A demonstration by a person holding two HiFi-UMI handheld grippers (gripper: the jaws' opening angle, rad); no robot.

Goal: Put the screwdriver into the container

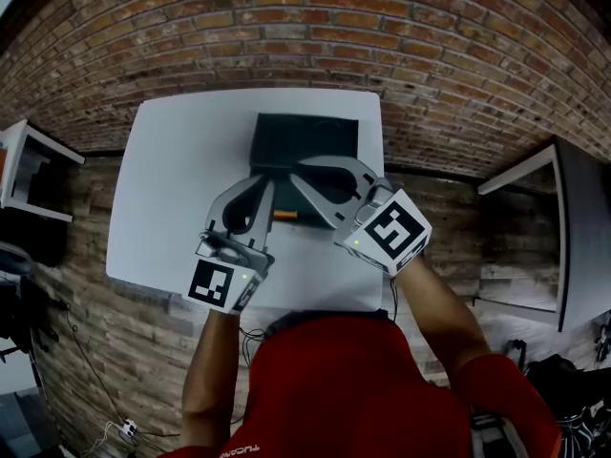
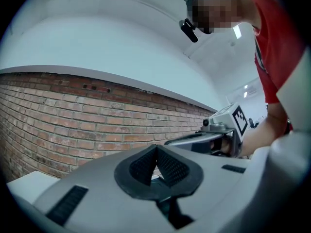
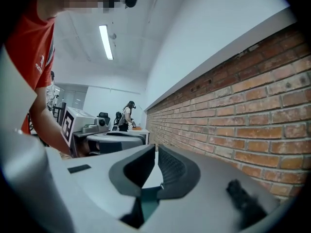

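Observation:
A dark box-like container [image 1: 304,139] stands at the back middle of the white table [image 1: 172,189]. Just in front of it lies the screwdriver [image 1: 284,216]; only a short orange piece shows between the two grippers. My left gripper [image 1: 264,183] [image 2: 156,148] is held above the table's front, jaws shut with nothing in them. My right gripper [image 1: 299,168] [image 3: 156,147] reaches in from the right toward the container's front edge, its pads together and empty. Both gripper views point upward at the brick wall, so neither shows the screwdriver.
A brick wall [image 1: 315,27] runs behind the table. A white shelf [image 1: 29,175] stands at the left and another table [image 1: 563,227] at the right. Cables lie on the floor by the person's feet.

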